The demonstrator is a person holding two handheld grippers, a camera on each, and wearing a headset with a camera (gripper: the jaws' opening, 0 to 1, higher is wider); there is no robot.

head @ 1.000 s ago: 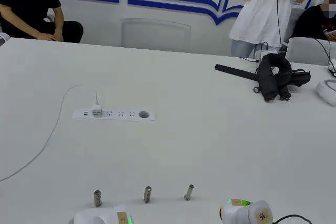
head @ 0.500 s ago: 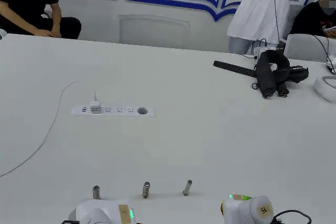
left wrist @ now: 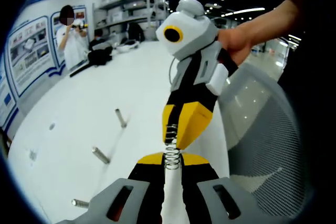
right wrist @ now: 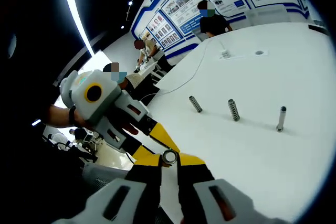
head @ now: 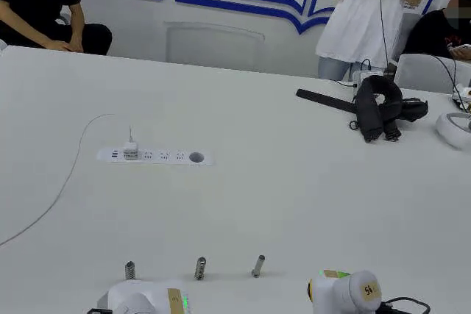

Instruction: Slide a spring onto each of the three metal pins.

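Third spring (left wrist: pixel 170 148) in hand: my left gripper (left wrist: pixel 172 162) and right gripper (right wrist: pixel 169 158) both pinched it. The next move called for aligning its bore over the bare pin (head: pixel 257 265).

I see a white table (head: pixel 294 182), silver metal pins (head: pixel 257 265) and a silver spring (left wrist: pixel 170 139). The left gripper (left wrist: pixel 172 162) and right gripper (right wrist: pixel 169 159) have white bodies with yellow and black jaws.
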